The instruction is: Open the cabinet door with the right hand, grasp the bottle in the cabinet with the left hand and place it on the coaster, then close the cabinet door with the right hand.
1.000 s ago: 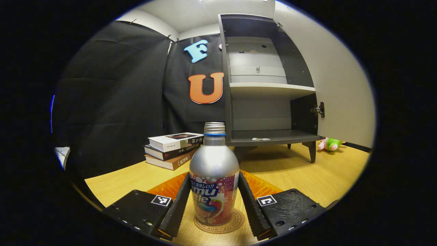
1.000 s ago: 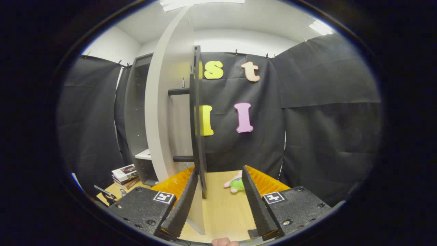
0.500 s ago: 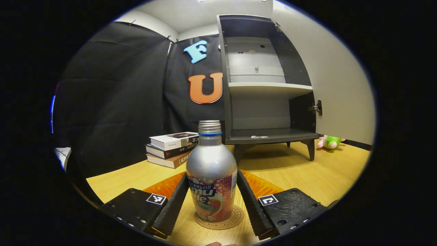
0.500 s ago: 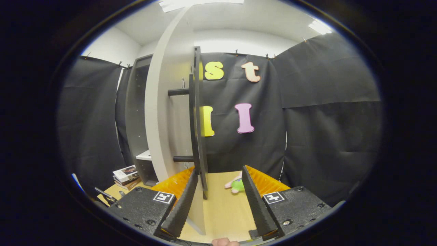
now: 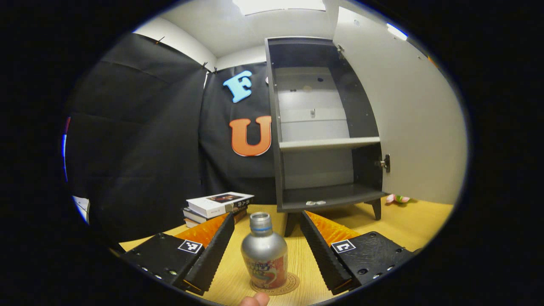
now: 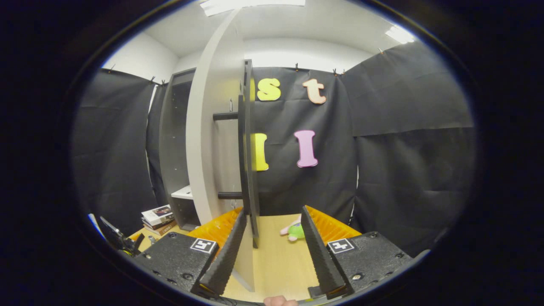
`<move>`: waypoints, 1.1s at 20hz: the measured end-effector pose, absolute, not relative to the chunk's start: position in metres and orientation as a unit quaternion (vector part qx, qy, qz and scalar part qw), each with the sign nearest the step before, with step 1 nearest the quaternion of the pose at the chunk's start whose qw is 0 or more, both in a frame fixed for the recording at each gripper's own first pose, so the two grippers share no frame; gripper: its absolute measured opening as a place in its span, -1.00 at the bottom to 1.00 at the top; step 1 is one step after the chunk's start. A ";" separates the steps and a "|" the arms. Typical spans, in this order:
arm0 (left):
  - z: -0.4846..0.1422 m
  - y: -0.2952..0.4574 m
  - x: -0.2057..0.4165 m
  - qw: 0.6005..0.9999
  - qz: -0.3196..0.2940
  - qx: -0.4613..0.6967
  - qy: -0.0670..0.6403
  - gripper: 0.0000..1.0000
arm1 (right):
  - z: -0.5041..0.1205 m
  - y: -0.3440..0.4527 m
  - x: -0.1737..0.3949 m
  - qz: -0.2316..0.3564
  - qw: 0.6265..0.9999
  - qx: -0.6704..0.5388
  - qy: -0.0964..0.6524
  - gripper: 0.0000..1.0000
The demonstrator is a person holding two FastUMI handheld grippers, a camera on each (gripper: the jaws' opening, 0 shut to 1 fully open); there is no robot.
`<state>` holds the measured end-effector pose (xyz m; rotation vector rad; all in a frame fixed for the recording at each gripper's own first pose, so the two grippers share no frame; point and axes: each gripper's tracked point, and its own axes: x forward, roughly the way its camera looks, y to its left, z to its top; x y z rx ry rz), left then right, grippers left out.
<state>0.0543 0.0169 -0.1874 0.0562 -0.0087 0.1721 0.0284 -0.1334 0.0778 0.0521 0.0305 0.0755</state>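
In the left gripper view a stack of books (image 5: 217, 205) sat on the desk (image 5: 408, 221) off to the left, then the bottle (image 5: 264, 253) stood upright on its coaster (image 5: 290, 285) between the wide-open fingers of the left gripper (image 5: 264, 246), neither one touching it, with the open cabinet (image 5: 323, 127) behind. In the right gripper view the door (image 6: 208, 140) stood edge-on with its dark handle (image 6: 247, 144) just by the left finger of the right gripper (image 6: 272, 250), spread and holding nothing. A plush toy (image 6: 293, 230) lay on the desk past them.

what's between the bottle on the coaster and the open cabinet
In the left gripper view only bare wooden table lies between the bottle and the cabinet.
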 end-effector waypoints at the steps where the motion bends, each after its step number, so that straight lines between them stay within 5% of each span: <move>1: -0.172 0.017 0.056 0.996 0.080 0.025 -0.009 0.88 | 0.080 -0.134 0.026 0.038 0.999 0.027 0.013 0.63; 13: -0.018 0.006 0.032 0.999 0.015 0.035 0.018 0.88 | 0.094 -0.172 0.016 0.019 0.999 0.037 -0.022 0.75; 22: 0.007 -0.015 0.005 1.000 -0.010 0.017 0.024 0.88 | 0.118 -0.160 0.047 0.028 0.999 0.028 -0.037 0.75</move>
